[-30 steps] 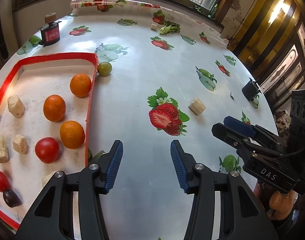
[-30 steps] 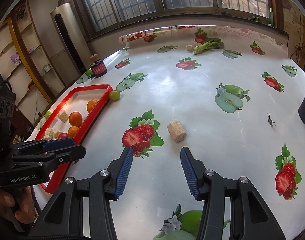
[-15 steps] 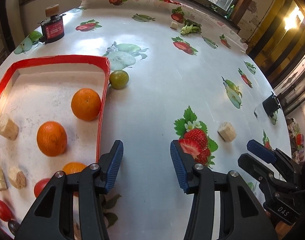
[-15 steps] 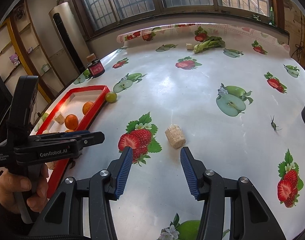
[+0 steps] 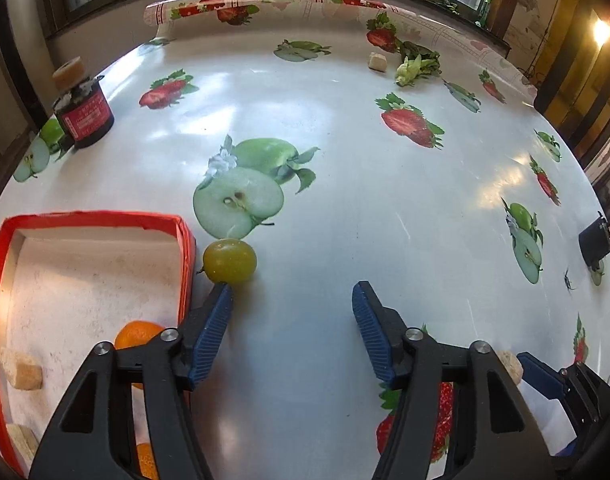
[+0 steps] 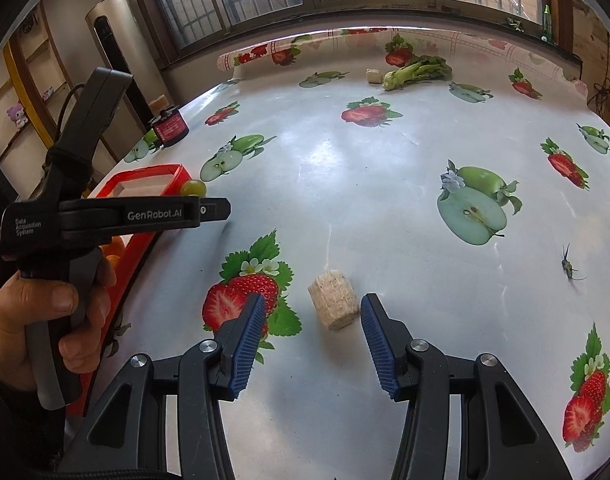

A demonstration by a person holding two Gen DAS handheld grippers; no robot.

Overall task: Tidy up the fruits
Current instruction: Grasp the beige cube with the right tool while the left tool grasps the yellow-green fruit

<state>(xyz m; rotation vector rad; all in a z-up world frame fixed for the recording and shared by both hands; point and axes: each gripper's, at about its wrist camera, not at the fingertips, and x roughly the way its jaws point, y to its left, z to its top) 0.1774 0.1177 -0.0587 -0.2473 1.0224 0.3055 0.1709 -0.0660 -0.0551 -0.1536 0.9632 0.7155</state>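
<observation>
A small green round fruit (image 5: 229, 261) lies on the table just outside the red tray's (image 5: 89, 217) far right corner; it also shows in the right wrist view (image 6: 193, 188). My left gripper (image 5: 292, 294) is open and empty, its left fingertip right at the fruit's near side. Oranges (image 5: 137, 334) and beige chunks (image 5: 21, 368) lie in the tray. My right gripper (image 6: 310, 306) is open and empty, with a beige cork-like chunk (image 6: 334, 299) lying between its fingertips on the table.
A dark jar with a red label (image 5: 84, 114) stands at the far left. A leafy green vegetable (image 5: 416, 67) and a beige cube (image 5: 376, 61) lie at the far edge. A black object (image 5: 595, 238) sits at the right edge. An insect (image 6: 568, 265) rests on the cloth.
My left gripper has moved forward along the tray's edge up to the green fruit. My right gripper has edged forward so the beige chunk sits between its fingertips.
</observation>
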